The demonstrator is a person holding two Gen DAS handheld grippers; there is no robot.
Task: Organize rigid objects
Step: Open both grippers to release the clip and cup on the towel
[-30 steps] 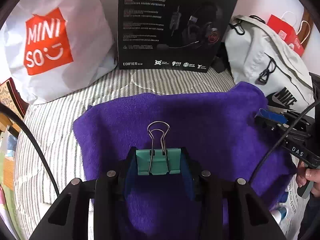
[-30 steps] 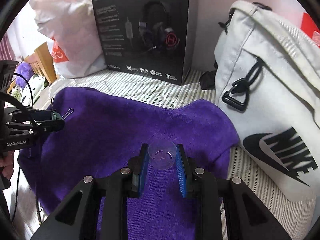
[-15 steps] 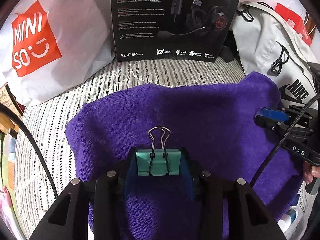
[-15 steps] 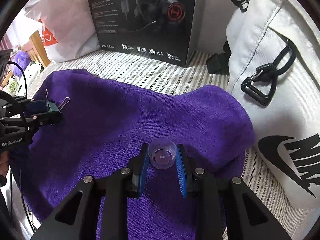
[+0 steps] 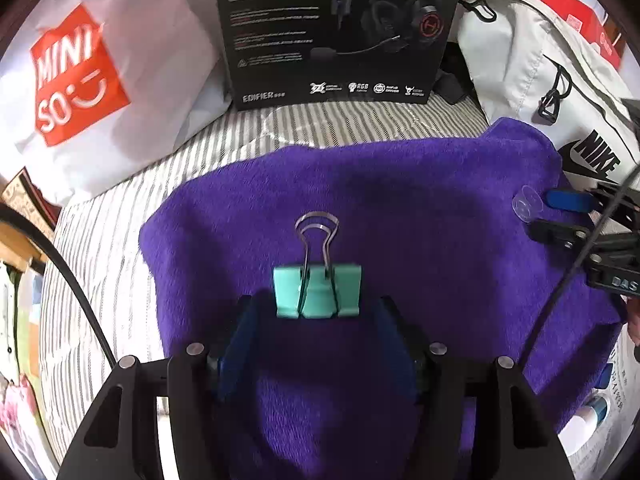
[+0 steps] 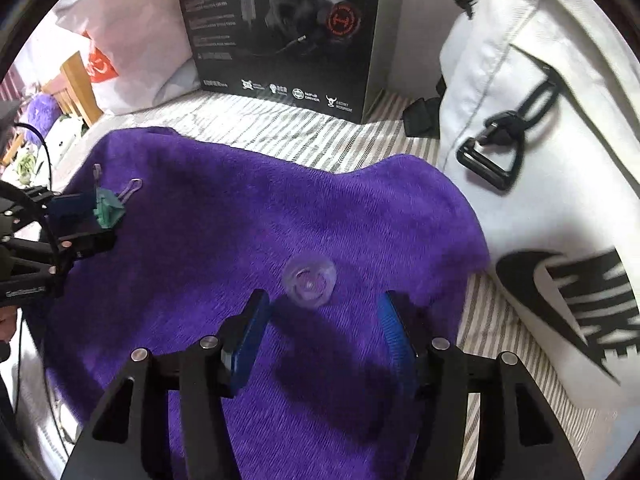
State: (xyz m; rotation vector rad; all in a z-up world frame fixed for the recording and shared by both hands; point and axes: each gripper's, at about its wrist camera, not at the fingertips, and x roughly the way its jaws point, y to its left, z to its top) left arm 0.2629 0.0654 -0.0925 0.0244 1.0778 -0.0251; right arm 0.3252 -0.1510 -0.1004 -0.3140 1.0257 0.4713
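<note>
Striped bedding (image 5: 120,240) carries a purple towel (image 5: 400,208), and both your grippers work over that towel. Your left gripper (image 5: 318,320) has its blue fingers (image 5: 240,336) spread apart, with the teal binder clip (image 5: 317,290) lying on the towel between them; neither pad looks pressed against it, and its wire handles point away from you. Your right gripper (image 6: 324,320) also has its fingers (image 6: 250,332) wide apart, and the small clear cup (image 6: 310,278) sits on the towel just ahead of the gap, touching neither one. In the right wrist view the clip shows at the left gripper's tips near the towel's left edge, well apart from the cup. Beyond the towel stand a black headset box (image 5: 340,28), a white Miniso bag (image 5: 92,80) and a white Nike bag (image 6: 552,160).
</note>
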